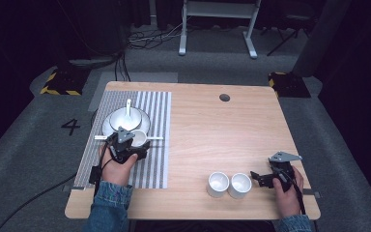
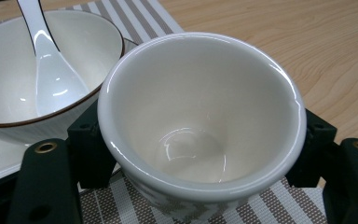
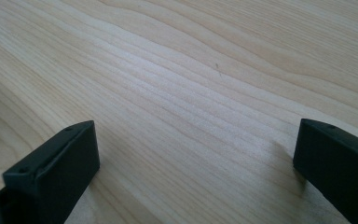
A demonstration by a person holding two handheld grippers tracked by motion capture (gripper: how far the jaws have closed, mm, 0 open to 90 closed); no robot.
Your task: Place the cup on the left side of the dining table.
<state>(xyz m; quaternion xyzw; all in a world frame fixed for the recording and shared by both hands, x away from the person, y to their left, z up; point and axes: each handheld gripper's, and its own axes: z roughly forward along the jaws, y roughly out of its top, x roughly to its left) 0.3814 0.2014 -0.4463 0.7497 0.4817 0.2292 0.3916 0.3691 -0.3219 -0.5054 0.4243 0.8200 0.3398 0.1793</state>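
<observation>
My left gripper [image 1: 135, 145] is shut on a small white cup [image 1: 139, 137] over the striped placemat [image 1: 147, 164], just in front of the plate. In the left gripper view the cup [image 2: 200, 107] sits upright and empty, with black pads pressed against both of its sides. My right gripper [image 1: 260, 178] rests near the table's front right, its jaws apart with bare wood between them [image 3: 196, 158]. It is just right of two more white cups [image 1: 218, 183] [image 1: 240, 185], which stand side by side.
A white bowl [image 2: 9, 56] holding a white spoon [image 2: 51, 74] sits on a plate [image 1: 107, 126] at the back of the placemat. A thin white stick [image 1: 154, 138] lies across the mat by the held cup. Bare wooden table [image 1: 222, 130] spans the middle and right.
</observation>
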